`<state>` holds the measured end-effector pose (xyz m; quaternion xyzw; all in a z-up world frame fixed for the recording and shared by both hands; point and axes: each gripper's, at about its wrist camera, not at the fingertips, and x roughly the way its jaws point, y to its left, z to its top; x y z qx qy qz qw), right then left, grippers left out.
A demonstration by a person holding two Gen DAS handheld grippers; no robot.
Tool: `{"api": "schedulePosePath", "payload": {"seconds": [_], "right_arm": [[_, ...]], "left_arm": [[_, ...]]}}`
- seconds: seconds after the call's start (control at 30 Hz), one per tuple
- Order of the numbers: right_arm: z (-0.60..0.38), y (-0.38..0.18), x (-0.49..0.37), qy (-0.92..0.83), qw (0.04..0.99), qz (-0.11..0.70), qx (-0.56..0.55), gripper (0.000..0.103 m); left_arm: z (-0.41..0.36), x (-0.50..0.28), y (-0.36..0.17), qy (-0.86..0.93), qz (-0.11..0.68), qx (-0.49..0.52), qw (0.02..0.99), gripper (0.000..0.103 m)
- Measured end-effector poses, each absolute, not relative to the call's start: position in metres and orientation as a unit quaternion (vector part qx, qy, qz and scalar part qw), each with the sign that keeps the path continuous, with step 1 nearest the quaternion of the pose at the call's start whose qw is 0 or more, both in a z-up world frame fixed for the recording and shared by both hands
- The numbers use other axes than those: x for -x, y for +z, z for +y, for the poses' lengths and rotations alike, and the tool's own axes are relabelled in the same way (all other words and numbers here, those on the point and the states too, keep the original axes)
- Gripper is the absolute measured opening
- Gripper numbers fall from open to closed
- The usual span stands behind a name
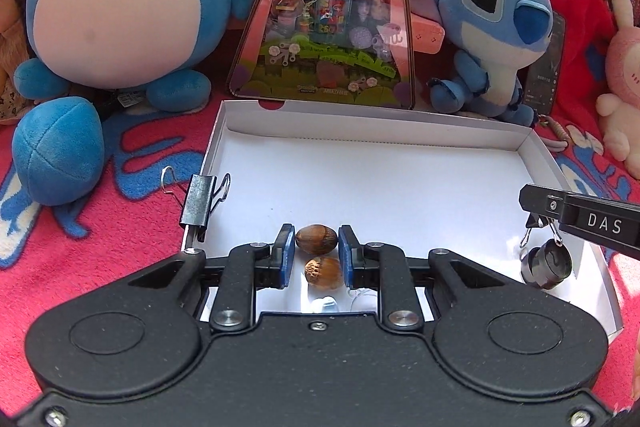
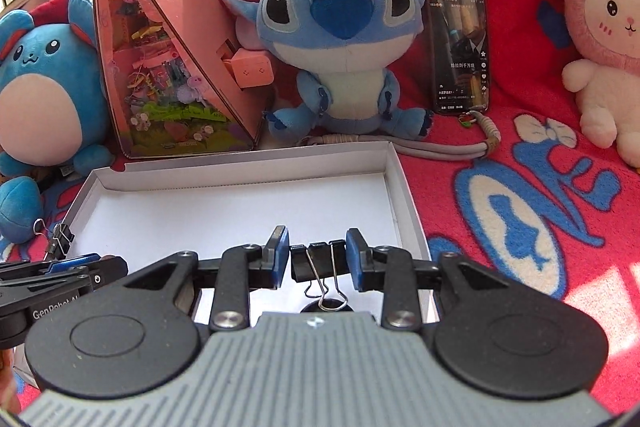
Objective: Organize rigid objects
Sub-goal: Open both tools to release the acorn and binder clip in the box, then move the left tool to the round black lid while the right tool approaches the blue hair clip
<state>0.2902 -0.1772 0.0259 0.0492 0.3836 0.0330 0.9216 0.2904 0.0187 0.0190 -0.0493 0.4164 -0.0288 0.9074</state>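
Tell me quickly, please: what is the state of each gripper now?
Left gripper: closed on a brown nut over the white box.
Right gripper: closed on a black binder clip.

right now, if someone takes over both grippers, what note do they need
Left gripper: jaws shut on a nut, low over the white box.
Right gripper: jaws shut on a black binder clip, above the box's right side.
In the box: a second nut just behind the held one, and a black round piece by the right wall.
Another binder clip sits on the box's left wall.
Left to do: release the nut and the clip into the box.
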Motion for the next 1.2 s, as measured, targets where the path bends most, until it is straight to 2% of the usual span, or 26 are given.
{"api": "schedulePosePath", "payload": {"seconds": [0.47,0.53,0.6,0.63,0.77,0.8,0.9,1.2], "right_arm": [[-0.179,0.018,-0.291,0.029,0.917,0.393,-0.057,0.035],[-0.180,0.019,-0.289,0.031,0.918,0.390,-0.056,0.037],[-0.180,0.021,-0.286,0.033,0.921,0.386,-0.054,0.038],[-0.180,0.022,-0.285,0.034,0.922,0.383,-0.052,0.038],[-0.180,0.028,-0.278,0.040,0.926,0.372,-0.047,0.053],[-0.180,0.030,-0.275,0.043,0.928,0.368,-0.045,0.054],[-0.180,0.035,-0.268,0.049,0.931,0.360,-0.041,0.059],[-0.182,0.049,-0.239,0.073,0.940,0.333,-0.022,0.066]], "left_arm": [[0.018,-0.287,0.019,-0.029,0.408,0.041,0.912,0.023],[0.019,-0.285,0.020,-0.031,0.406,0.042,0.912,0.026],[0.019,-0.282,0.022,-0.031,0.403,0.042,0.914,0.038],[0.019,-0.281,0.023,-0.031,0.401,0.041,0.915,0.040],[0.019,-0.271,0.030,-0.035,0.394,0.036,0.918,0.054],[0.019,-0.267,0.032,-0.040,0.392,0.036,0.919,0.057],[0.019,-0.257,0.039,-0.049,0.383,0.032,0.922,0.061],[0.017,-0.221,0.056,-0.074,0.357,0.017,0.931,0.067]]}}
